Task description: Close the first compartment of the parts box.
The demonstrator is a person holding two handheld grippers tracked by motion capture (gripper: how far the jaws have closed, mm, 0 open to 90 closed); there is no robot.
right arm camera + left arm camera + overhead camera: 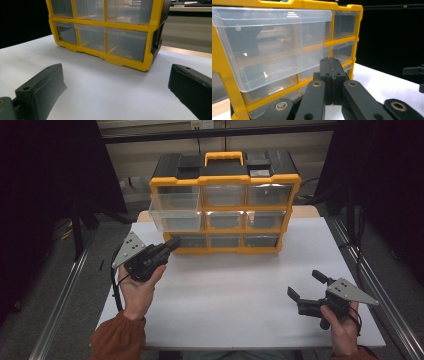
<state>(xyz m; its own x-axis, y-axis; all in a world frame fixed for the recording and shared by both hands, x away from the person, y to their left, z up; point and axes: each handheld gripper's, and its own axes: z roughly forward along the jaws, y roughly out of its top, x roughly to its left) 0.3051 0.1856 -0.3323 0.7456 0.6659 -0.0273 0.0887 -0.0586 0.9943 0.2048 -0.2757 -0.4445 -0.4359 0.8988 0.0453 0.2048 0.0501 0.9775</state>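
Status on the yellow drawer organizer point(225, 205): it stands upright at the back of the white worktop point(235, 295), carry handle up, nine clear drawers in a three-by-three grid.

Top-left drawer point(176, 210) is pulled well out of the organizer's frame and overhangs the front face. It looks empty from the high view, and the left gripper view through its clear wall point(274, 50) shows nothing inside either. The other eight drawers sit flush in the frame.

Our left gripper point(172, 242) is in front of the organizer's lower-left corner, just below the open drawer, jaws clenched together with nothing between them. We can't tell whether the tip touches the frame; it's very close.

Our right gripper point(307, 285) is well away from the organizer, low over the worktop toward its front right, jaws released and wide apart, holding nothing. Its own view looks at the organizer's bottom row from a distance.

Our read on progress: the drawer is open, so if opening was the job, that part is done. If the job is closing, nothing has started yet, since the drawer is at full extension and neither gripper is on its front. There are no loose parts on the worktop to load.

What's left, as we judge it: bring the closed left tip up to the drawer front and push it square into the frame.
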